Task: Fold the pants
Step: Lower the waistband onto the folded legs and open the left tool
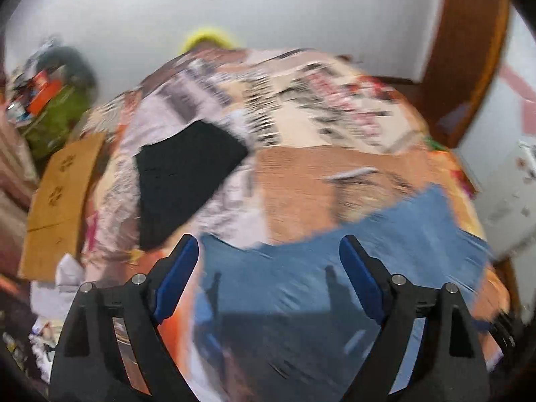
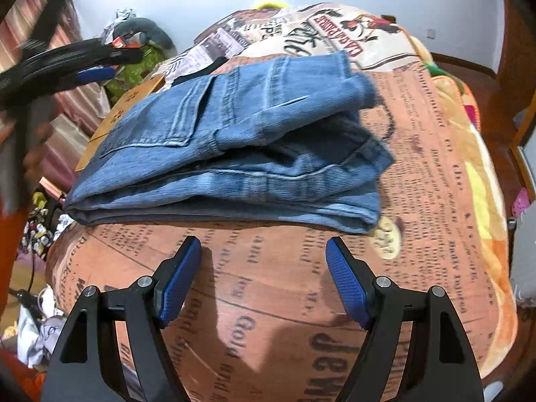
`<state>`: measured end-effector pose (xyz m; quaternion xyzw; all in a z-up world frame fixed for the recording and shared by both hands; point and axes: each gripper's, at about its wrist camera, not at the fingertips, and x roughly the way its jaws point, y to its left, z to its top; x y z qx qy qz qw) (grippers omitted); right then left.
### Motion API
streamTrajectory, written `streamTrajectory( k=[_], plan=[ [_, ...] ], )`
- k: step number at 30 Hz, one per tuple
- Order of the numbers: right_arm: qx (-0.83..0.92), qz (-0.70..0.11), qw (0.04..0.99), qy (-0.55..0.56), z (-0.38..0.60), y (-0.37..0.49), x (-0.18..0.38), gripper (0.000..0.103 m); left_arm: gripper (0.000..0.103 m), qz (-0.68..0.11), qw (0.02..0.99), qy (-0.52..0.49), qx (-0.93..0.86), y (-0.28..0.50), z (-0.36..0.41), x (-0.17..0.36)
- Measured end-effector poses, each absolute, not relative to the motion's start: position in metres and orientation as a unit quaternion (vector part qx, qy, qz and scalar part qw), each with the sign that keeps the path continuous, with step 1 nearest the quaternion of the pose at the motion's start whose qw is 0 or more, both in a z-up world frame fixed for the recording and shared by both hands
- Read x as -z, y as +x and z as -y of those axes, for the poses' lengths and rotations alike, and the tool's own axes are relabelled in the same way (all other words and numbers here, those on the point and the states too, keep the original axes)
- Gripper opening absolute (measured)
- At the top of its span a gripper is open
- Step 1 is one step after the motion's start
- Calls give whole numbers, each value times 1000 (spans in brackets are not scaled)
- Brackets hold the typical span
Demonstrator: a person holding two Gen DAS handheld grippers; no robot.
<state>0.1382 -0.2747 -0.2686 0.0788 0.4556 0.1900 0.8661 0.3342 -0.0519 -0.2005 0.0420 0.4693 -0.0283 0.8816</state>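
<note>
The jeans (image 2: 231,144) lie folded in a thick stack on the printed blanket (image 2: 435,201), just ahead of the right gripper (image 2: 263,261), whose jaws stand apart and empty. The left gripper (image 1: 268,251) hangs over the denim, also spread wide and holding nothing. Denim looks heavy, limp yet fairly stiff at seams; I would pinch the folded near edge, through all layers, so it won't slump

Both wrist views look down, close, sharing the jeans (image 2: 227,140) — left blurred.
</note>
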Motion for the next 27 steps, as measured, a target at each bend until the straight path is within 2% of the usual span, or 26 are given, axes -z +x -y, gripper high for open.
streamTrajectory(
  k=[5, 8, 10, 13, 21, 27],
  plan=[
    [-191, -457, 866, 75, 262, 149, 270, 76, 86, -533, 846, 31, -13, 382, 23, 250],
    [-193, -458, 865, 74, 257, 157, 270, 81, 87, -555, 826, 92, -20, 392, 21, 282],
    [-189, -456, 867, 65, 254, 162, 270, 83, 90, -558, 825, 93, -3, 389, 14, 292],
    [-166, -467, 867, 54, 254, 172, 271, 83, 99, -573, 817, 60, -3, 384, -8, 295],
    [-164, -454, 876, 13, 247, 213, 261, 82, 99, -588, 809, 21, -19, 319, -54, 291],
    [-152, -457, 876, -5, 256, 215, 261, 82, 99, -591, 806, 36, -4, 258, -51, 279]
  ],
)
